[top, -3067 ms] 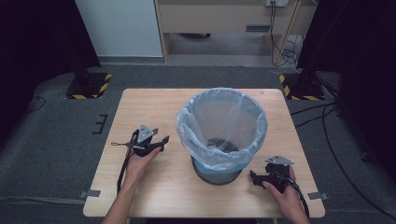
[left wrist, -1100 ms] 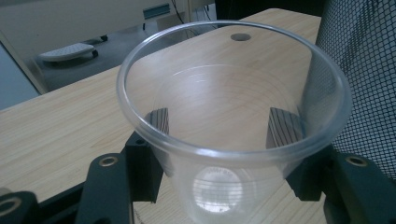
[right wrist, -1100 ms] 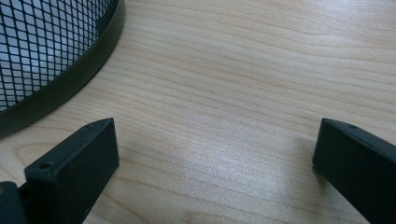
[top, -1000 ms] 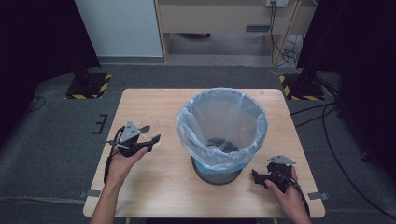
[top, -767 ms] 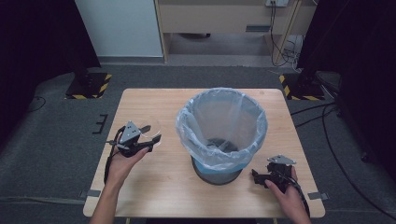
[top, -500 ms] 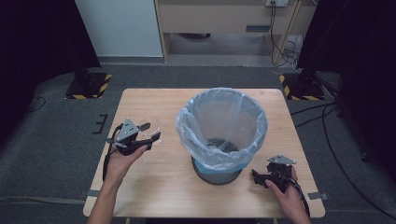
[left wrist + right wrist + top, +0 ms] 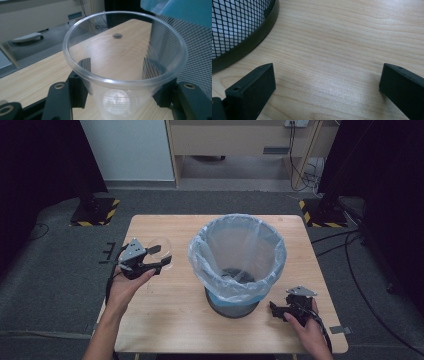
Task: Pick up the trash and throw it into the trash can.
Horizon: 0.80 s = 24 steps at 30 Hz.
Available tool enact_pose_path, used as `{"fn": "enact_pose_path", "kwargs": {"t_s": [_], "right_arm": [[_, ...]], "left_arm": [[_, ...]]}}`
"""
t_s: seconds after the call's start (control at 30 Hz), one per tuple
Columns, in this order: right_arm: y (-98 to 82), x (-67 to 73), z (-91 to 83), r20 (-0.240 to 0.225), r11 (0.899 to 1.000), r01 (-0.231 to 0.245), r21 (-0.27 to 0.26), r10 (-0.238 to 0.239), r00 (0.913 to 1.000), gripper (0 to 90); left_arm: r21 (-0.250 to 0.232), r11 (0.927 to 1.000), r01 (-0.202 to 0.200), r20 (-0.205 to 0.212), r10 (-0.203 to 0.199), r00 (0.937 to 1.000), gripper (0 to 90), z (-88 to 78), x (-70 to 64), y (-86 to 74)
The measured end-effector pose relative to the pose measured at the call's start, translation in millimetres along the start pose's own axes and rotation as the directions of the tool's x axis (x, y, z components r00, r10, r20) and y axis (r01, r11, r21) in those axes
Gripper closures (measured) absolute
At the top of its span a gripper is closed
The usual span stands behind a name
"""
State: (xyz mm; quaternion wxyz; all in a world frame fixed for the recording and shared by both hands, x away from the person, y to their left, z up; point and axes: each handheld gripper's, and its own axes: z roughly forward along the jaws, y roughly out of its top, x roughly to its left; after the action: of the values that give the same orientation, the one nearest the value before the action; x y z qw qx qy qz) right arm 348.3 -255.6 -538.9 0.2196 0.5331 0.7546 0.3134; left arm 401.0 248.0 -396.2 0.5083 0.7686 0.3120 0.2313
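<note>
Well beyond the left tongs [image 7: 162, 259], a yellow-and-black striped base [image 7: 95, 213] is seen on the grey floor [image 7: 50, 270]; cables [image 7: 306, 176] are seen far beyond the right tongs [image 7: 273, 308].

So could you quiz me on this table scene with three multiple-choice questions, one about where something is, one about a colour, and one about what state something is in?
1. Where is the mesh bin?
A. Mid-table, between the two grippers
B. On the floor
C. At the table's far left corner

2. What colour is the bin's liner bag?
A. Red
B. Pale blue
C. Black

3. What is the left gripper doing?
A. Lying open with nothing in it
B. Shut on a clear plastic cup
C. Gripping the bag's edge

Answers: 1 A, the high view shows it standing mid-table; 2 B, the bag folds pale blue over the rim; 3 B, the left gripper view shows both jaws pressing the cup's sides.
</note>
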Motion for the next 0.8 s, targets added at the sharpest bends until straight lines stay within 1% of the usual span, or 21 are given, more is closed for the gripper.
{"fn": "enact_pose_path", "kwargs": {"t_s": [0.07,0.13,0.23,0.27,0.3,0.47,0.6,0.63,0.8], "right_arm": [[-0.1,0.3,0.0,0.0,1.0,-0.004,0.001,0.004,1.0,0.5],[0.0,0.0,0.0,0.0,1.0,0.0,0.0,0.0,1.0,0.5],[-0.1,0.3,-0.1,0.0,1.0,-0.003,0.001,0.003,1.0,0.5],[0.0,0.0,0.0,0.0,1.0,0.0,0.0,0.0,1.0,0.5],[-0.1,0.3,-0.1,0.0,1.0,-0.003,0.001,0.003,1.0,0.5],[-0.1,0.5,-0.1,0.002,1.0,-0.004,0.0,0.004,1.0,0.6],[-0.1,0.6,-0.1,0.001,1.0,-0.003,0.0,0.003,1.0,0.5],[-0.1,0.6,-0.1,0.001,1.0,-0.003,0.0,0.003,1.0,0.5],[-0.2,0.6,-0.1,0.0,1.0,-0.001,0.0,0.001,1.0,0.5]], "left_arm": [[-0.01,0.9999,0.01,0.007,-0.01,0.9999,40.5,-2.5,1.4,4.8],[-0.005,1.0,-0.003,0.0,0.003,1.0,40.6,-5.5,2.2,10.5],[-0.016,0.9998,-0.014,-0.004,0.014,0.9999,40.5,-11.2,2.9,20.7],[-0.018,0.9996,-0.02,-0.003,0.02,0.9998,40.6,-12.0,2.7,23.6],[-0.012,0.9993,-0.034,-0.007,0.034,0.9994,40.5,-12.7,2.3,28.7],[-0.015,0.9982,-0.058,-0.003,0.058,0.9983,40.4,-13.1,-0.7,46.0],[-0.029,0.9976,-0.063,0.001,0.063,0.998,40.5,-13.0,-5.4,52.7],[-0.025,0.9971,-0.072,0.004,0.072,0.9974,40.5,-11.9,-7.9,55.1],[-0.019,0.9968,-0.077,0.004,0.077,0.997,40.5,-11.6,-8.5,58.5]]}}
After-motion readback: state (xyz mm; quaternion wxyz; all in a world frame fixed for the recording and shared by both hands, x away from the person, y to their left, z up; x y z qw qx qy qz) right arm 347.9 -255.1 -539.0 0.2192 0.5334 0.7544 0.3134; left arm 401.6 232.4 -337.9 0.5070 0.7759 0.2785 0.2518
